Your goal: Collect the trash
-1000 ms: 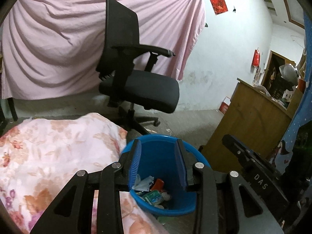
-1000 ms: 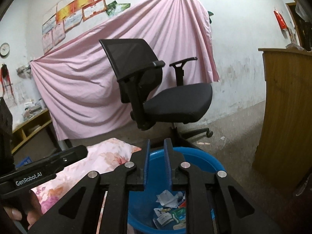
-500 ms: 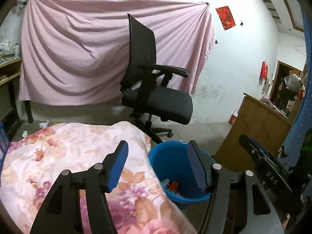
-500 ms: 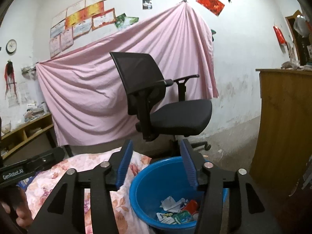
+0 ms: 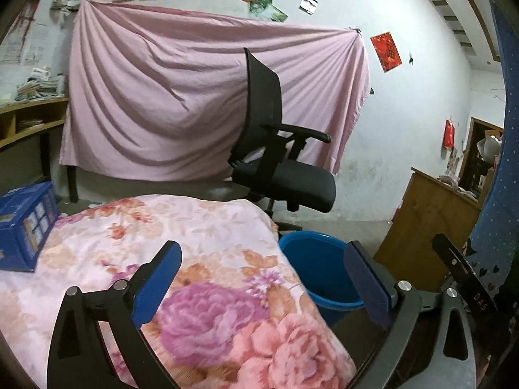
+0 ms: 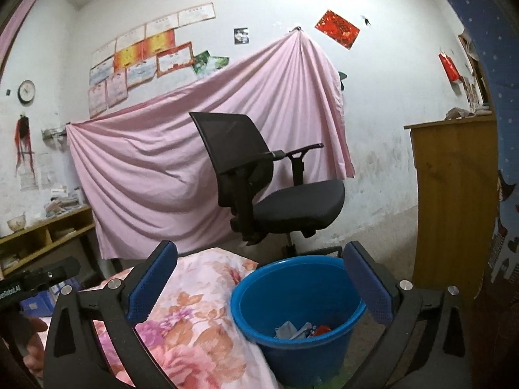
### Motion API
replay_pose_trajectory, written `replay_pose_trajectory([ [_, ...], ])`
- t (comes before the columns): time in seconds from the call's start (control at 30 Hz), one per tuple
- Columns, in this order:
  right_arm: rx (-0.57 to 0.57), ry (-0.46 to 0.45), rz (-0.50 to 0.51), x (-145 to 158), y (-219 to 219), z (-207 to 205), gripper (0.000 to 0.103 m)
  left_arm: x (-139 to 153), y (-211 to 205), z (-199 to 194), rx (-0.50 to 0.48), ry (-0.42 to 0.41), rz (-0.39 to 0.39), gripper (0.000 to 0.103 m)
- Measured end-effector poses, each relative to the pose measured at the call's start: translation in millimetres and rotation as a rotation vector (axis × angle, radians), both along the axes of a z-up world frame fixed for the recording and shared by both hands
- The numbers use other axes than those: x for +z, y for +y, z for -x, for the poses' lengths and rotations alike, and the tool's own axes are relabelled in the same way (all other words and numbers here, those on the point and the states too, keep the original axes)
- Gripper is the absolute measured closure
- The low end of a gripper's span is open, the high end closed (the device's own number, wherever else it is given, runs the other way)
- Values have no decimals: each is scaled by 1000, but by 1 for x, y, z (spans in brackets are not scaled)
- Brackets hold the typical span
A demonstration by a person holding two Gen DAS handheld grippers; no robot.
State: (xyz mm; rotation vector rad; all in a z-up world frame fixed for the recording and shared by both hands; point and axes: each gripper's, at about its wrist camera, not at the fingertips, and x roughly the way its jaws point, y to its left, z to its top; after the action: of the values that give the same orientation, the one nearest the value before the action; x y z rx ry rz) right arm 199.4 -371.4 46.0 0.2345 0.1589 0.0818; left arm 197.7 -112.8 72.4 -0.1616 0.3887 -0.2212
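A: Left gripper. What did you log?

B: Jaws were spreading, nothing between the blue pads. It hung over the floral quilt, pointing a little downward. The right pad overlapped the rim of the blue bucket in the view, but I could not tell any contact.

A: Right gripper?

B: Same: jaws opening, released, nothing gripped. The bucket sat framed between its fingers in that view, well beyond them.

A: And the trash?

B: Lay in the bottom of the bucket: crumpled wrappers, one grey-white, one red, some print I could not read. Visible only from the right wrist; from the left the bucket's inside showed just blue wall.

A: Where did the bucket stand?

B: On the floor, just beside the edge of the quilt, which draped against its left side. A black mesh office chair stood behind it, in front of a pink sheet hung on the wall. A wooden cabinet stood to the right of the bucket.

A: Anything else on the quilt?

B: A blue carton at its far left edge. The right view also caught the other handset at lower left, a hand partly visible on it
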Motion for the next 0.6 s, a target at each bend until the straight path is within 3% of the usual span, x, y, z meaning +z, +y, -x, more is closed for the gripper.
replay_pose_trajectory([
  [0.23, -22, -58, 30, -1, 25, 49, 0, -2, 24, 48, 40, -79, -46, 2],
  [0.6, -17, -93, 99, -4, 73, 114, 0, -16, 65, 110, 96, -117, -62, 2],
])
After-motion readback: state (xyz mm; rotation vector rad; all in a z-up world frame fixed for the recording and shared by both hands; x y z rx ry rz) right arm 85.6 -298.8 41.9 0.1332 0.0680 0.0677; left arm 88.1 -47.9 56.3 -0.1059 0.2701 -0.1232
